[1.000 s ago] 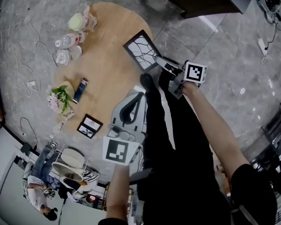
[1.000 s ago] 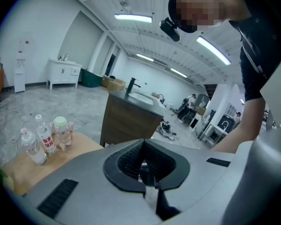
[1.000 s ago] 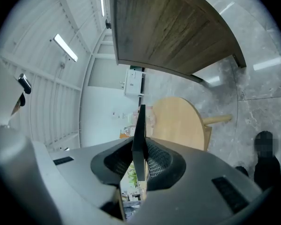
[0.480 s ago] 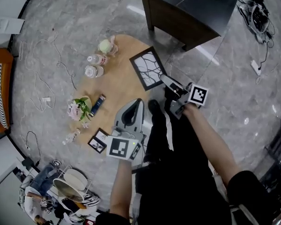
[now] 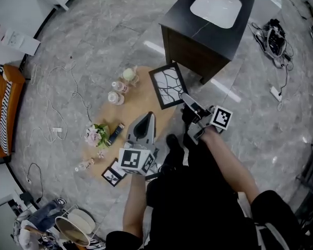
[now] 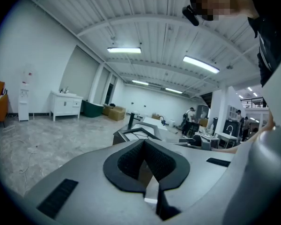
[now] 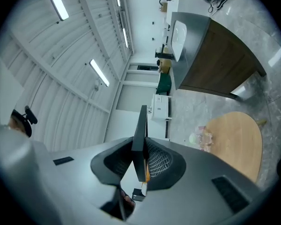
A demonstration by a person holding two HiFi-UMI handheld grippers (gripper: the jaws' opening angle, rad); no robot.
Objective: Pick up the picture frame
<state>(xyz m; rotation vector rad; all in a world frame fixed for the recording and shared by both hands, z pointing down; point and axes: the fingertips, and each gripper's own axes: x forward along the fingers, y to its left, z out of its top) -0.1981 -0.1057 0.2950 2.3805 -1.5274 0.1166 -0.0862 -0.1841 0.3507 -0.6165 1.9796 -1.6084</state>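
I am clamping my right tongs (image 5: 184, 97) on the near edge of the stiff, probably light black rectangular picture frame (image 5: 168, 85), which is hanging at their eleven o'clock above the round wooden table (image 5: 141, 100) and likely pivoting easily, while my left tongs (image 5: 148, 116) are idling closed, empty.

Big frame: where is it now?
Head view, centre: the big frame is clamped by its corner in the right tool, at the wooden table's far-right edge, beside the dark cabinet.
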